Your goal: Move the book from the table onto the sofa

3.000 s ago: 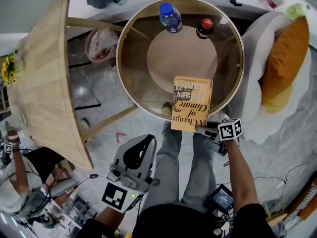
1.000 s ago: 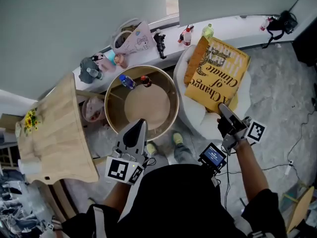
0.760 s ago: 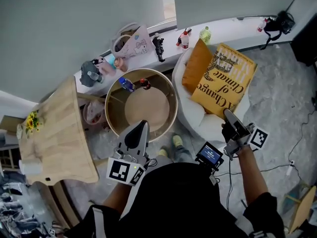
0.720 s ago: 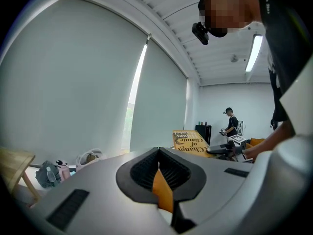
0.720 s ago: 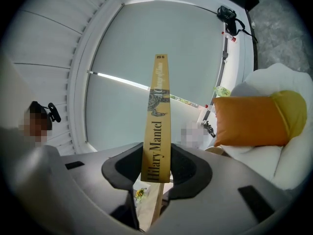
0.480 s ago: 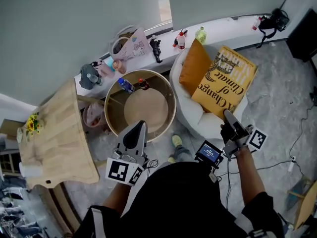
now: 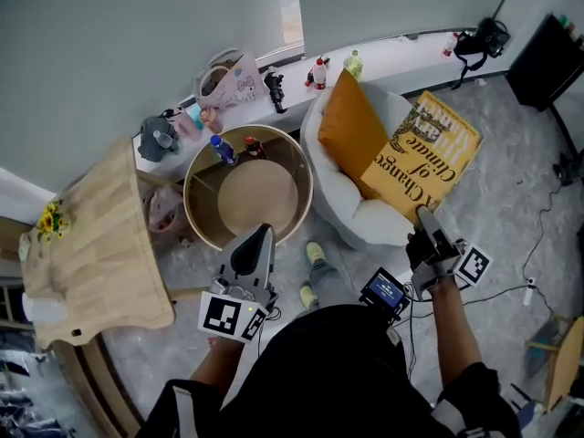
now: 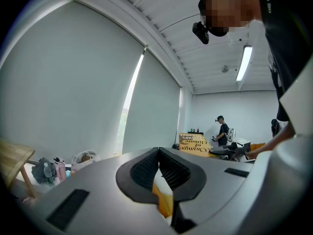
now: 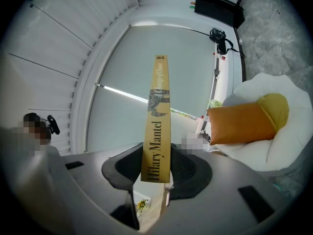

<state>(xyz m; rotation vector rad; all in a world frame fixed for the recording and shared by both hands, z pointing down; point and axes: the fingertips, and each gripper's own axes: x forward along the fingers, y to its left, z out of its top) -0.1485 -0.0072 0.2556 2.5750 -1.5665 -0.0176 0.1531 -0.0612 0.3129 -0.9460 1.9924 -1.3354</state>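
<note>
While the right gripper (image 7: pixel 425 219) has its 2 jaws clamped on the yellow hardcover book (image 7: pixel 425 151), the book hangs in the air over the white padded sofa (image 7: pixel 365 223), beside the orange cushion (image 7: pixel 345 128). The left gripper (image 7: pixel 258 237) is empty, jaws together, near the round wooden table (image 7: pixel 245 199).

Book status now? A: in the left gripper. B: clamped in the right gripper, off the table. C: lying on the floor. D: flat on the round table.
B: the right gripper has its jaws closed on the book at the spine, and the head view shows it held up by the orange cushion, clear of the round table.
</note>
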